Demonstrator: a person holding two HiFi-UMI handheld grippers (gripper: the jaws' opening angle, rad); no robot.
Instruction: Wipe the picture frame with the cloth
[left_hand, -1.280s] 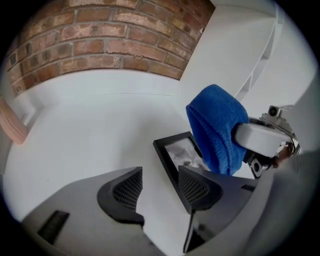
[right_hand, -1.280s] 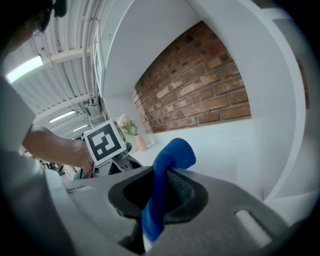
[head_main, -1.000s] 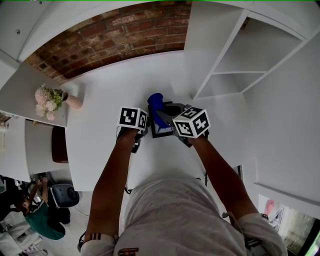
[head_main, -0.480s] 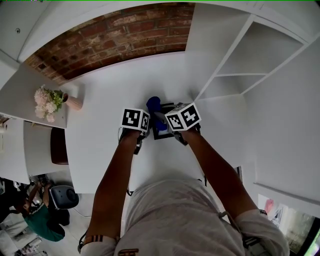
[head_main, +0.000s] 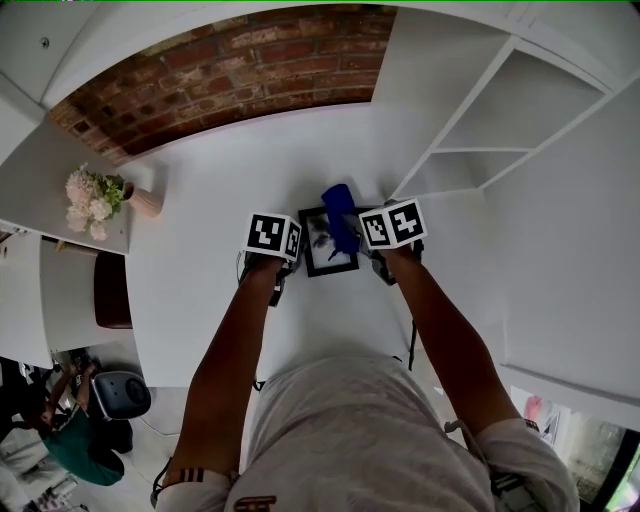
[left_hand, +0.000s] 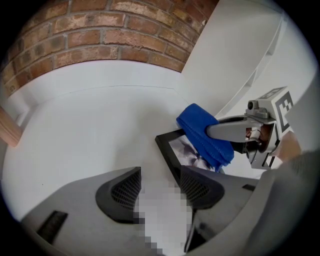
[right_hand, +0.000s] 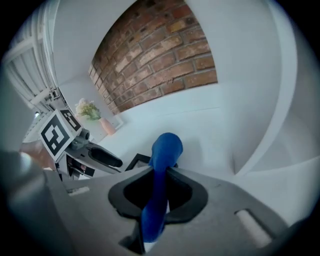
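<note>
A black picture frame (head_main: 326, 246) with a dark print lies flat on the white table (head_main: 210, 200). My right gripper (right_hand: 160, 186) is shut on a blue cloth (right_hand: 165, 149). In the head view the cloth (head_main: 340, 216) hangs over the frame's far right part. My left gripper (left_hand: 160, 189) stands open at the frame's left side. Its right pad (left_hand: 201, 186) sits next to the frame's near edge (left_hand: 171, 152), and nothing lies between its pads. In the left gripper view the cloth (left_hand: 204, 134) covers part of the print.
A white shelf unit (head_main: 480, 130) stands at the right, close behind the frame. A pink vase with flowers (head_main: 100, 198) is at the far left on a side surface. A brick wall (head_main: 230, 70) runs along the back. A person sits on the floor at lower left.
My right gripper has swung to the right and down with the cloth, uncovering most of the frame. The cloth now lies over the frame's far right. My left gripper has stayed put.
</note>
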